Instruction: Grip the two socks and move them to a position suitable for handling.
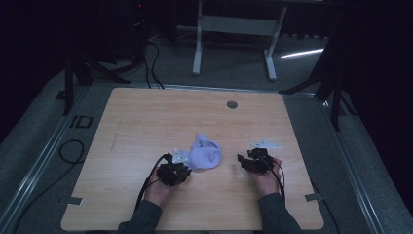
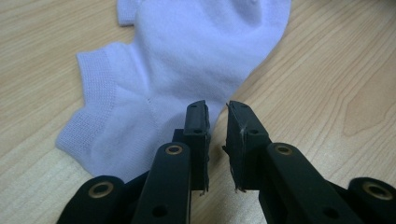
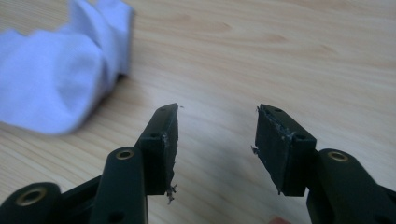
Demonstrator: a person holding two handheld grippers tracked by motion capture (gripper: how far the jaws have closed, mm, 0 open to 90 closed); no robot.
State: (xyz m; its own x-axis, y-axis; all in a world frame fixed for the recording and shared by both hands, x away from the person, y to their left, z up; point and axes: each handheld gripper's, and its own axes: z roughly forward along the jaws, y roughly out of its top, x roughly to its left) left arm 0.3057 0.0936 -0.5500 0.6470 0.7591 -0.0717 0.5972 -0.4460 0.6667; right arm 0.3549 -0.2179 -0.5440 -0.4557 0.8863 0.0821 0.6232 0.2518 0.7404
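White ankle sock (image 1: 204, 155) lies crumpled on the wooden surface (image 1: 146, 122), nearer its front edge, about midway between the side edges. Light, limp knit, likely to sag and bunch; best pinched at the ribbed cuff (image 2: 91, 100). Left tongs (image 2: 217, 135) nearly pressed together, just beside its edge, holding nothing; right tongs (image 3: 217, 140) half spread, empty, well apart.
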